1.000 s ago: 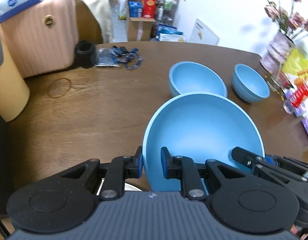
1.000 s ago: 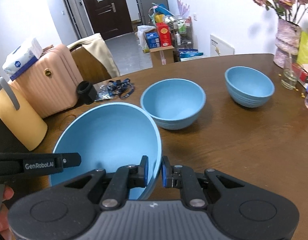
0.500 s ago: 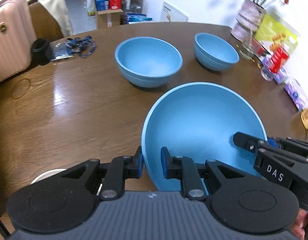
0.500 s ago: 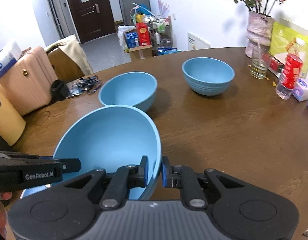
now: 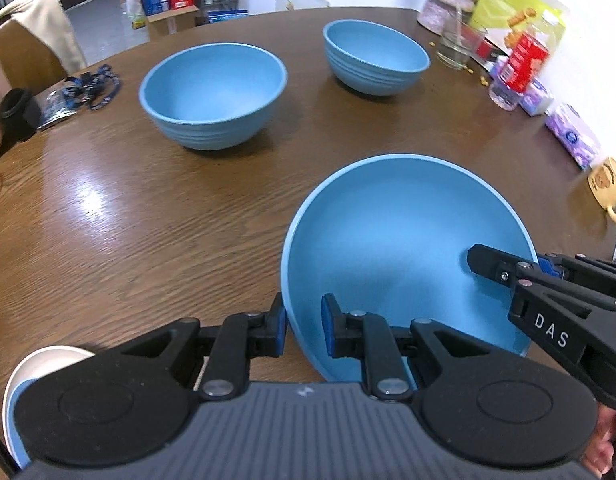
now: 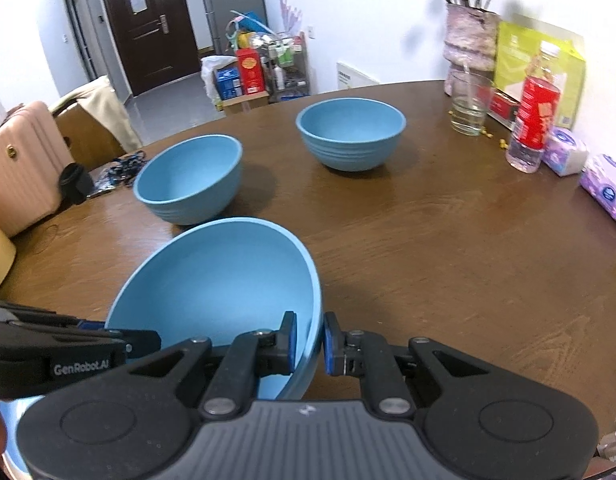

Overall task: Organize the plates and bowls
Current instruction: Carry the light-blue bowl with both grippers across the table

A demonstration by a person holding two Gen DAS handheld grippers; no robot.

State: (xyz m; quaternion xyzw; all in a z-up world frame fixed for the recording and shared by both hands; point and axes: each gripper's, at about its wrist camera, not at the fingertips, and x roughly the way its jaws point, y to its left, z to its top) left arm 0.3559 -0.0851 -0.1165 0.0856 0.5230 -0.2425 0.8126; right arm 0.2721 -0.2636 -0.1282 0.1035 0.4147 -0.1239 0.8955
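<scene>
Both grippers hold one large blue bowl (image 5: 404, 240) above the brown table. My left gripper (image 5: 303, 330) is shut on its left rim. My right gripper (image 6: 310, 338) is shut on its right rim, and the bowl also shows in the right wrist view (image 6: 219, 276). The right gripper also shows at the lower right of the left wrist view (image 5: 508, 270). A medium blue bowl (image 5: 213, 94) (image 6: 189, 178) stands on the table beyond. A smaller blue bowl (image 5: 374, 60) (image 6: 350, 132) stands further right.
A glass (image 6: 470, 106), a red-labelled bottle (image 6: 536, 120), tissue packs (image 6: 606, 188) and a vase (image 6: 470, 46) line the table's right edge. A yellow mug (image 5: 608, 188) sits at the right rim. A white dish (image 5: 39, 364) lies under the left gripper. A lanyard bundle (image 5: 83, 90) lies far left.
Both grippers have carried the large bowl to the right and forward across the table. The two other bowls have shifted left in view and are closer.
</scene>
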